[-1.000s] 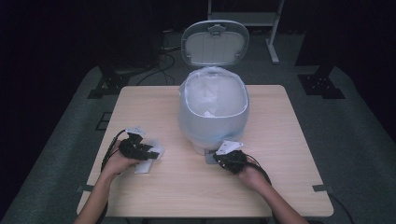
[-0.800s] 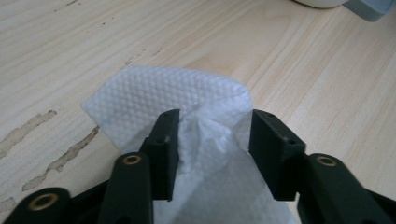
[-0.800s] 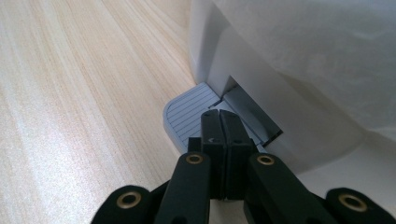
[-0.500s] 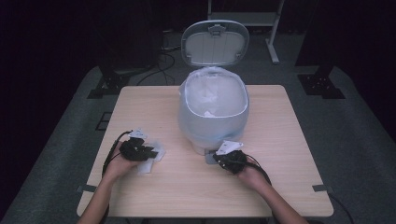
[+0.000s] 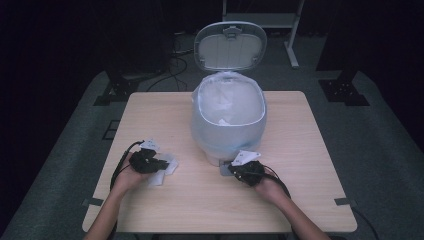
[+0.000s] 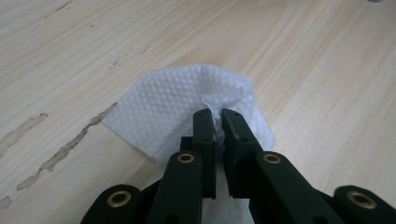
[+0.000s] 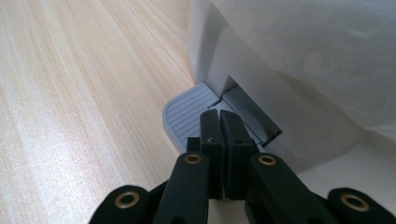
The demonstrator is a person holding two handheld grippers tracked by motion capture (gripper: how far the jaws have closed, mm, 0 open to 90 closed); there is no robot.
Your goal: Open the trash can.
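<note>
A: Tissue [image 6: 177, 98] position?
B: Flat on the table [image 5: 300, 130], near its front left, well apart from the bin [image 5: 228, 120]. In the high view its long axis runs from front left toward the bin.
A: Appearance?
B: White, dimpled, 1 edge puckered upward.
A: Left gripper [image 6: 217, 116]?
B: Its 2 jaws have just been closing and now pinch that pucker.
A: Right gripper [image 7: 219, 114]?
B: Jaws together, nothing between, tips resting on the grey ribbed pedal [image 7: 187, 116] at the bin's base; lid [image 5: 230, 46] up.
</note>
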